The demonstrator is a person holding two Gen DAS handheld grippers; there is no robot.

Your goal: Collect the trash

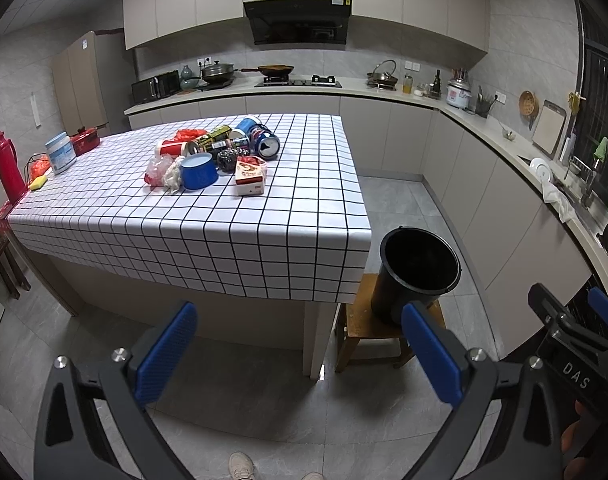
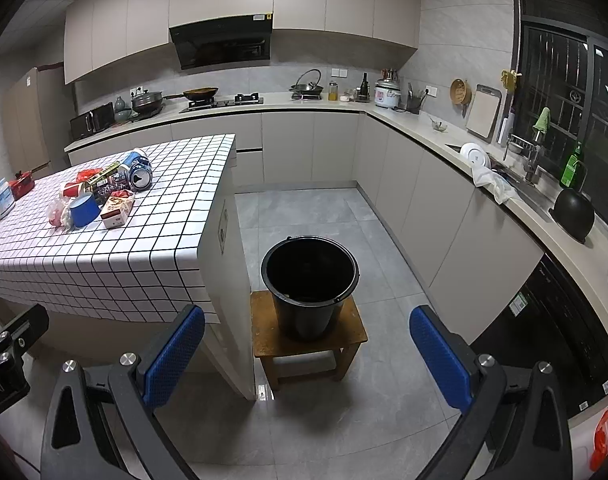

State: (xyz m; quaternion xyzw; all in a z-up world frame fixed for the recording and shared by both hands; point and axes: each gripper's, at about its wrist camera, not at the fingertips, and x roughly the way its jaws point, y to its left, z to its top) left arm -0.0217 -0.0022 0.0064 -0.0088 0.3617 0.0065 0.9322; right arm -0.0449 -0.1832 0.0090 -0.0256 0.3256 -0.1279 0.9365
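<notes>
We look from both wrist cameras forward and somewhat down, standing back from the checked surface [image 1: 208,216]. The left view faces it; the right faces the black bucket [image 2: 309,280] beside it. Both views share these.

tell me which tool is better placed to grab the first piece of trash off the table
Left, probably. The left tool faces the trash pile on the checkered table head-on, open. The right tool, also open, faces the black bucket, with the pile off to its side.

Home kitchen: stove [image 1: 298,81], range hood [image 1: 298,21], sink [image 2: 515,184].
</notes>
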